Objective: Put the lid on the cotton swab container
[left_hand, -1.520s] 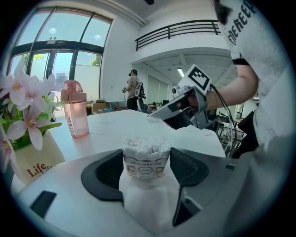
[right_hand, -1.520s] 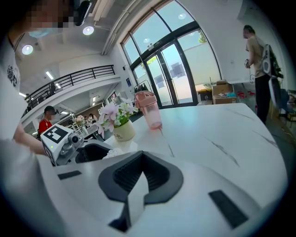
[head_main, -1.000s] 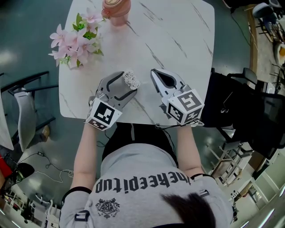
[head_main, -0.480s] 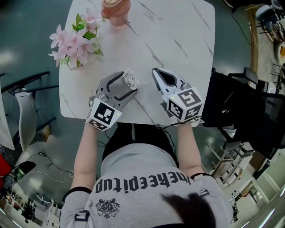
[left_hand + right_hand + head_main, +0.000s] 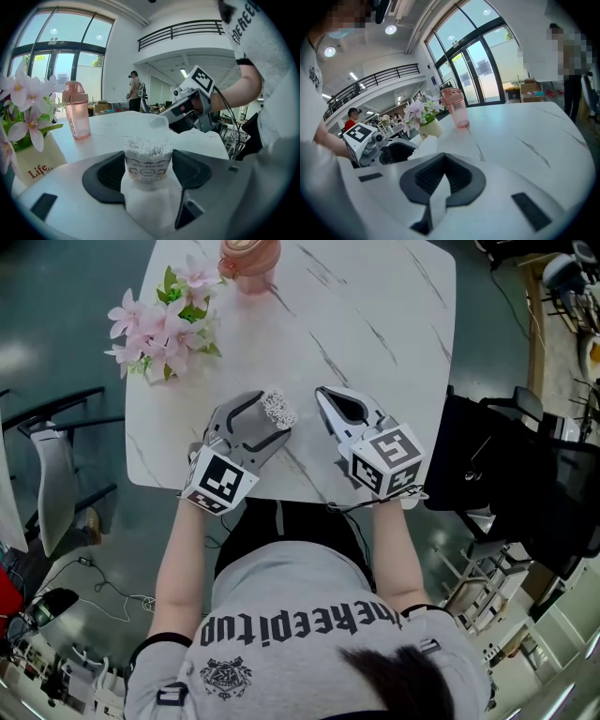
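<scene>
The container (image 5: 147, 161), mouth up and packed with swabs, is clamped in the left gripper (image 5: 267, 418) over the table's (image 5: 375, 324) near edge. The lid (image 5: 159, 121) sits at its 3 o'clock in the head view, just apart, pinched by the right gripper (image 5: 325, 399). Only the left gripper view shows the lid's cupped shape. The right gripper view shows a thin sliver, edge-on.

Head view's top edge crops the pink bottle (image 5: 249, 257); left tongs (image 5: 270, 423) hide the cotton swab container (image 5: 277, 407) below its swabs.
</scene>
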Tool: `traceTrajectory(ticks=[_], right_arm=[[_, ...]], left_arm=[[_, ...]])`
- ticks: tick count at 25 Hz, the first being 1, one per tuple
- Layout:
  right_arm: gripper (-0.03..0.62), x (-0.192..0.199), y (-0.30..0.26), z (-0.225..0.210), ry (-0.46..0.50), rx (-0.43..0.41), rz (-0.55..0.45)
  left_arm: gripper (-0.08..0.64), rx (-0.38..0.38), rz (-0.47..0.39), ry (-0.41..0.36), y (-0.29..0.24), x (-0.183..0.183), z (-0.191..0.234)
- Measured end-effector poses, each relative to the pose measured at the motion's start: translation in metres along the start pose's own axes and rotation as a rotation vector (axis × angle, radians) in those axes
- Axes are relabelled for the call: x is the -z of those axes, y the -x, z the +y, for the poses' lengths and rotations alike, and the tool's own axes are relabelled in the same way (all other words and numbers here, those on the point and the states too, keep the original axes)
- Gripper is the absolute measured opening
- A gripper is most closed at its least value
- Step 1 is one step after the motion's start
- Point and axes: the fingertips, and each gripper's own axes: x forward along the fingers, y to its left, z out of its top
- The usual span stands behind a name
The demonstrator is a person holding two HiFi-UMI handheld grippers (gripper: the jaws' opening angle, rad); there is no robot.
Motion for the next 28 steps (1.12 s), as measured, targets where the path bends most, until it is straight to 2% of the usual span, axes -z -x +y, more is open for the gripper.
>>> traceTrajectory(ticks=[7, 28], right_arm=[[0.011, -0.003, -0.004, 0.018, 0.025, -0.041, 0.004], [0.011, -0.008, -0.008, 0.042, 0.061, -0.087, 0.015]], left_arm=[[0.32, 0.001, -0.001, 0.001, 0.0, 0.0, 0.0], [0.321, -0.004, -0.011, -0.004, 0.0, -0.001, 0.0]])
